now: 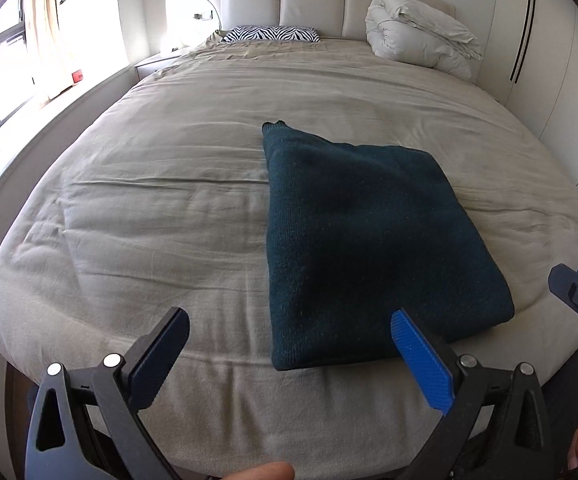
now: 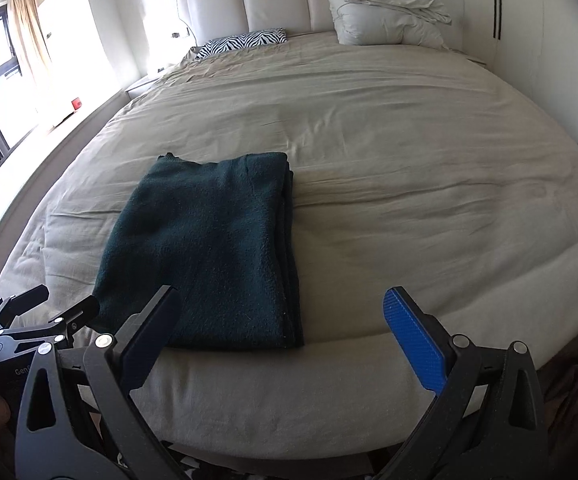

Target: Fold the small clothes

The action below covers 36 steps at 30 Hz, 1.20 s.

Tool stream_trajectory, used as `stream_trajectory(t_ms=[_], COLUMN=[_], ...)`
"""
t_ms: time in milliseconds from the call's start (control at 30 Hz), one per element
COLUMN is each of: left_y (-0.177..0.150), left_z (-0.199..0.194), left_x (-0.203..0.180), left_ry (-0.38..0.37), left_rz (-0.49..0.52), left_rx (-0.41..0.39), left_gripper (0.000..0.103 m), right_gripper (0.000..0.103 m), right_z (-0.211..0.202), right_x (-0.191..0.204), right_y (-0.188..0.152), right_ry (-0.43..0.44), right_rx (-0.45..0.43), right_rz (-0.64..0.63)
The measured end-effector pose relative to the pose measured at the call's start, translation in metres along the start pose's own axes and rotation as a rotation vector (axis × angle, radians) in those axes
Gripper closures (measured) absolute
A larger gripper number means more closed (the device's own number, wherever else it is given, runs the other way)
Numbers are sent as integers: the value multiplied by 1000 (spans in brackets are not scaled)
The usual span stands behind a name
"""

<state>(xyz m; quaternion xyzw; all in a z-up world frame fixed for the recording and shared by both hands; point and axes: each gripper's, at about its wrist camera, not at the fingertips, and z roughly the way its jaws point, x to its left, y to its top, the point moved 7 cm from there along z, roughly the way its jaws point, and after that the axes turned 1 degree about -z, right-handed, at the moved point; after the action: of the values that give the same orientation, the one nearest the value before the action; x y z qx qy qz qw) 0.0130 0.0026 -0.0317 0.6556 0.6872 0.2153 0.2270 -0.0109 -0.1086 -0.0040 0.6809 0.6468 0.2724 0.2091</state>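
Folded dark green sweater (image 1: 361,240) on bed (image 1: 149,208).
Left gripper (image 1: 289,356) and right gripper (image 2: 281,332) spread wide, empty, at sweater's 6 o'clock edge.

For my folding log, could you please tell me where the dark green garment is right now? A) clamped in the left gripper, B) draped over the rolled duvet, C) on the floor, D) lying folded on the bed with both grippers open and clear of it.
D: the dark green garment lies folded flat on the bed, while the left gripper and right gripper are open and empty.
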Motion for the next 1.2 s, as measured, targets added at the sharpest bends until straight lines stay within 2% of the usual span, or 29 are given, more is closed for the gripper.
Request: stream_trajectory(t_ms=[1200], left_y=[-2], left_z=[2], left_x=[4], left_ry=[8], left_rz=[-2], left_rx=[11], left_gripper=[0], right_gripper=[0], right_z=[18], right_x=[2], right_y=[-8], right_ry=[11], right_rx=[58], right_rz=[35])
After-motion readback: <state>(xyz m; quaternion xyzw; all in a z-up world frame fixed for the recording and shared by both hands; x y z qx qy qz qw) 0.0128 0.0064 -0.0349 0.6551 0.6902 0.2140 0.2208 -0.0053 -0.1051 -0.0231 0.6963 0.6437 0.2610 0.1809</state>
